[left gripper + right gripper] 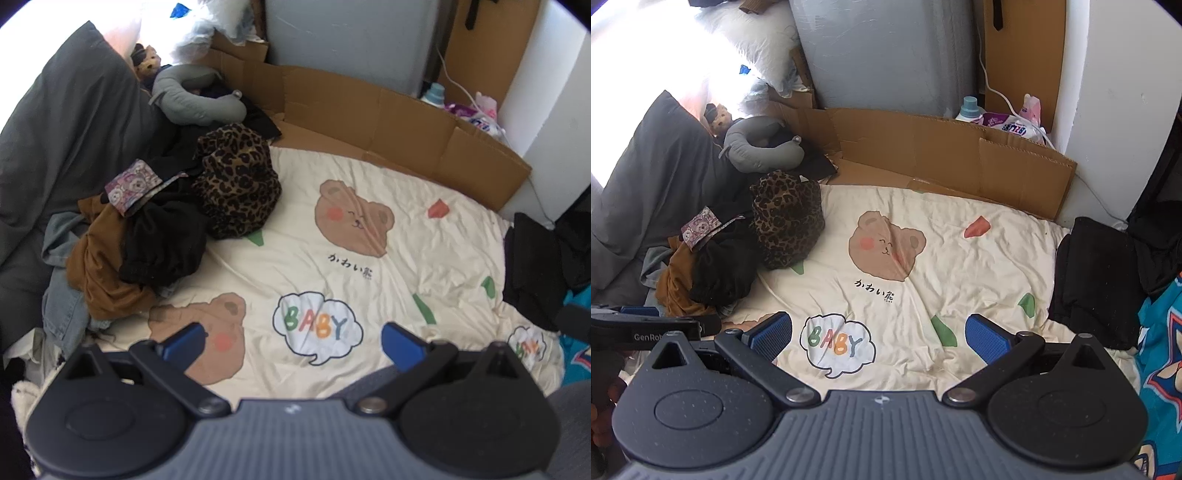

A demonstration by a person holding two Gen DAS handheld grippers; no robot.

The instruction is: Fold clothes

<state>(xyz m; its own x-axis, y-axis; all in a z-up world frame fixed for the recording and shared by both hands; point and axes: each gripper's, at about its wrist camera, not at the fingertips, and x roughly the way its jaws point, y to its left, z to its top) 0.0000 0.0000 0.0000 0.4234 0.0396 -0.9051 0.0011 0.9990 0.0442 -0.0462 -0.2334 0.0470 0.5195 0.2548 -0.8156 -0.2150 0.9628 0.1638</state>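
Both grippers hovered wide open over the bedspread (369,221).
The left gripper (293,341) and right gripper (879,334) held nothing; the pile of clothes (155,236) lay heaped at far left, and folded black clothes (1097,280) sat at right.

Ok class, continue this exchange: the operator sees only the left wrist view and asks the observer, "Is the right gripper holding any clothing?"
Observer: No. The right gripper is open, with only the bear-print sheet showing between its fingers.
Operator: There is a teal sliver at my right edge. What is it?
Observer: A teal garment with an orange and blue star print, next to the black garment.
Operator: Where is my left gripper relative to the pile?
Observer: The left gripper shows at the left edge of the right wrist view, in front of the near end of the clothes pile.
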